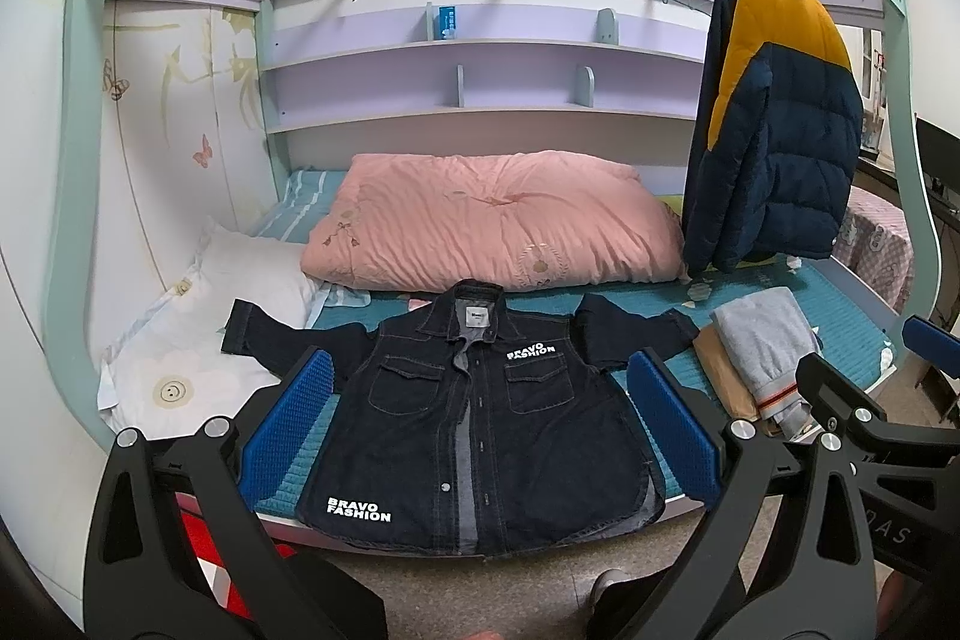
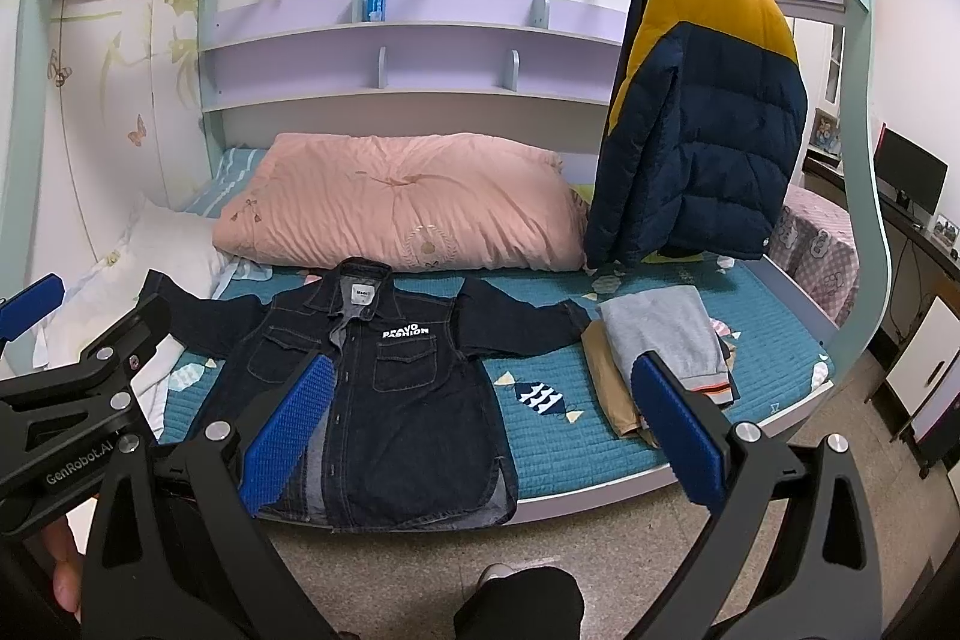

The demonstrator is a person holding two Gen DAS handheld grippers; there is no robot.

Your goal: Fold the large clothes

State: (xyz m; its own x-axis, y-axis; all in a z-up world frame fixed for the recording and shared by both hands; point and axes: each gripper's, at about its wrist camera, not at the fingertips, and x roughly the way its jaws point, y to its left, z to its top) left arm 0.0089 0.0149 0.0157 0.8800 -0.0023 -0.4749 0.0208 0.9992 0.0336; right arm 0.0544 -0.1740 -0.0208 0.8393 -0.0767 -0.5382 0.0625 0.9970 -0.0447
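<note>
Garment: a dark indigo denim jacket [image 1: 474, 418] with white "BRAVO FASHION" lettering lies flat and face up on the teal quilted bedspread [image 2: 576, 436], collar toward the far wall, both sleeves spread out sideways, hem at the near edge of the bed.
Left gripper: the black hand-held left gripper with blue ribbed pads [image 1: 477, 421] hovers in front of the bed, jaws spread wide, nothing between them (the jacket's body shows in the gap).
Right gripper: the matching black right gripper with blue pads [image 2: 480, 427] is likewise wide open and empty, held beside the left one, over the jacket's right half.
Folded pile: a grey knitted garment [image 2: 666, 334] sits folded on top of a tan one [image 2: 612, 388], just off the jacket's sleeve end.
Behind: a pink folded quilt [image 1: 492, 214] lies across the bed beyond the collar; a white pillow [image 1: 198, 328] sits at the left.
Hanging: a navy and mustard puffer jacket [image 2: 702, 112] hangs from a rail over the bed's right end.
Person: a dark trouser leg and shoe [image 2: 510, 598] show at the bottom edge.
</note>
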